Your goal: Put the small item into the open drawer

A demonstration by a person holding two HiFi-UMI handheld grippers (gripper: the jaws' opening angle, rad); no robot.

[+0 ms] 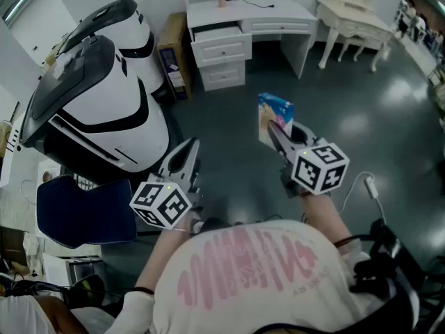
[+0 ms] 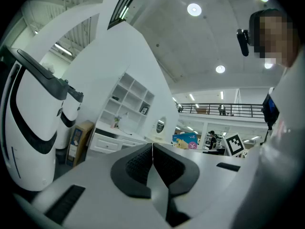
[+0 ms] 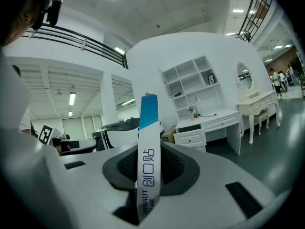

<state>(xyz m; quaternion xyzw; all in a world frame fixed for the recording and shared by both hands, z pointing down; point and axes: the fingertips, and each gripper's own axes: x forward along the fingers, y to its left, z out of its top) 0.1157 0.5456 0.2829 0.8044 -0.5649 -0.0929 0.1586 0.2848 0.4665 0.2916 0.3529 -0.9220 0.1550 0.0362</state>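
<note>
First, in the head view, the right gripper (image 1: pixel 277 134) is clamped on a small flat cardboard box (image 1: pixel 276 115), blue and yellow on its face. It is held upright in the air above the dark floor (image 1: pixel 361 117), well apart from the white desk (image 1: pixel 278 9). The desk's top drawer (image 1: pixel 217 33) stands pulled out, and its inside cannot be made out. The left gripper (image 1: pixel 189 150) hangs beside a large white-and-black machine (image 1: pixel 97 96), cut off at the left edge. Next, in the left gripper view, that gripper's black pads (image 2: pixel 138 163) meet with nothing between them. Last, in the right gripper view, the pads press the box's thin white edge, and its lower end is hidden between them.
</note>
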